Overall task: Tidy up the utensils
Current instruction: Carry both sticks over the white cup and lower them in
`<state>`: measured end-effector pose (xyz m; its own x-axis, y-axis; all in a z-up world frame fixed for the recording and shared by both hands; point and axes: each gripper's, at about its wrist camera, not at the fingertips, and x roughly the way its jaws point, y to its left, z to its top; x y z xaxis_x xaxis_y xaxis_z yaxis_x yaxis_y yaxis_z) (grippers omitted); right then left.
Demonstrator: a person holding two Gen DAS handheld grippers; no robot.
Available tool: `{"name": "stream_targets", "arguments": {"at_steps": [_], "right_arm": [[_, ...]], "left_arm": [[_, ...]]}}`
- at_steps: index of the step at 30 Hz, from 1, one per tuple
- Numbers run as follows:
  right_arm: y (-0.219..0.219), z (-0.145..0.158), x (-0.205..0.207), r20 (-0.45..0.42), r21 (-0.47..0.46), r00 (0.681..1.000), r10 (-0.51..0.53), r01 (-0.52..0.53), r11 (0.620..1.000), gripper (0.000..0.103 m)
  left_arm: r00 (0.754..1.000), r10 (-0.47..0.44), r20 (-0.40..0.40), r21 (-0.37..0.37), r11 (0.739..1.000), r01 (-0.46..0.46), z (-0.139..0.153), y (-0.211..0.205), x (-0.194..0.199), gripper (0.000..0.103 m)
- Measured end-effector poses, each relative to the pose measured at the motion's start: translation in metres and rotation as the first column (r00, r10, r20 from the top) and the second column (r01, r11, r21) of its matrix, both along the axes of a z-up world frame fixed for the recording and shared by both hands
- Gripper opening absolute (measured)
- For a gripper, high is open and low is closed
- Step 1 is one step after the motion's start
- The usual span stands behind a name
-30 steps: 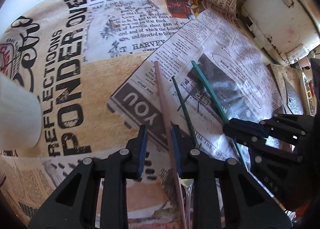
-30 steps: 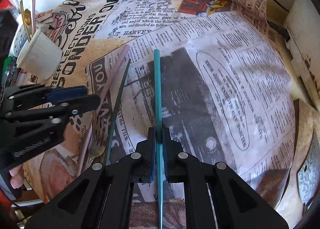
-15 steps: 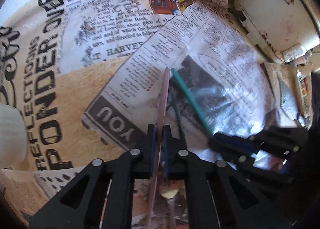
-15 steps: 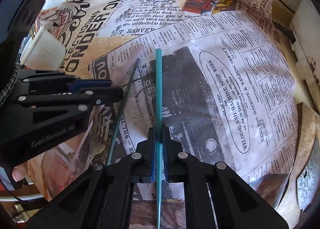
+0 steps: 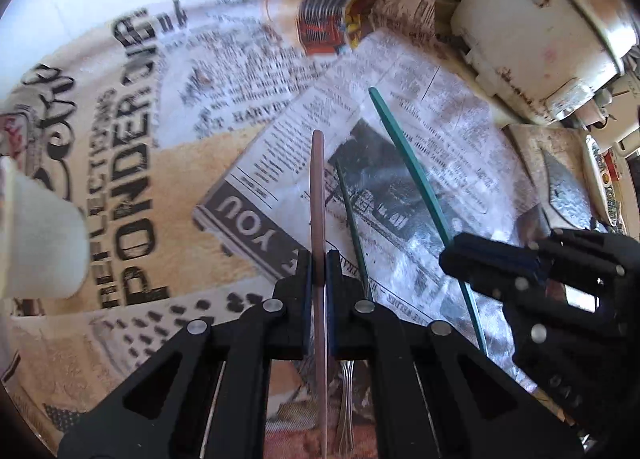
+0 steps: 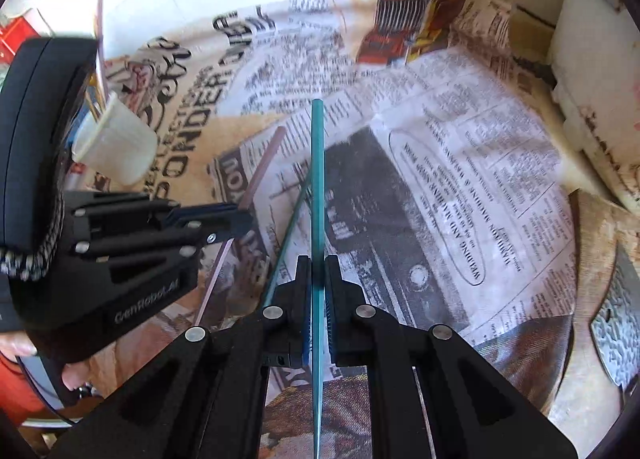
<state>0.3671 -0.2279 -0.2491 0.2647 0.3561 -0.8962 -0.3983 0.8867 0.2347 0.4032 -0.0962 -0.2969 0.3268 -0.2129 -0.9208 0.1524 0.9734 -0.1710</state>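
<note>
The left claw point(image 5: 319, 259) had just snapped shut on the pink stick point(image 5: 317, 195) and lifted it; the right claw point(image 6: 318, 271) held the teal stick point(image 6: 317, 179) clamped, both clear of the bench point(image 5: 132, 331), ready for the white cup point(image 6: 116, 147)

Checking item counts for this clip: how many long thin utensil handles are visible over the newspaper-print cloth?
3. The pink handle is clamped in the left hand-held gripper, the teal handle in the right hand-held gripper, and the dark green handle lies between them. More may be hidden.
</note>
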Motion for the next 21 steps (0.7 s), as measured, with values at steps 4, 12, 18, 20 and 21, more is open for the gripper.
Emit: {"name": "stream_targets", "arguments": {"at_steps": [4,12,18,20,21], "right_arm": [[0.012,0.021,-0.002,0.049,0.027,0.999,0.000,-0.001,1.000,0.006],[0.037,0.060,-0.009,0.143,0.097,0.990,0.020,-0.034,0.995,0.006],[0.066,0.085,-0.008,0.208,0.146,0.977,0.049,-0.080,0.986,0.006],[0.077,0.095,-0.009,0.233,0.160,0.971,0.060,-0.099,0.982,0.006],[0.082,0.099,-0.008,0.247,0.164,0.967,0.062,-0.104,0.981,0.006]], "left_arm": [[0.996,0.025,0.081,0.011,1.000,-0.026,0.027,0.016,-0.016,0.004],[0.972,0.088,0.218,0.038,0.994,-0.098,0.072,0.039,-0.040,0.004],[0.946,0.150,0.289,0.022,0.986,-0.163,0.103,0.065,-0.052,0.004],[0.934,0.172,0.314,0.019,0.982,-0.187,0.114,0.076,-0.055,0.004],[0.928,0.181,0.326,0.020,0.980,-0.198,0.120,0.081,-0.057,0.004]]}}
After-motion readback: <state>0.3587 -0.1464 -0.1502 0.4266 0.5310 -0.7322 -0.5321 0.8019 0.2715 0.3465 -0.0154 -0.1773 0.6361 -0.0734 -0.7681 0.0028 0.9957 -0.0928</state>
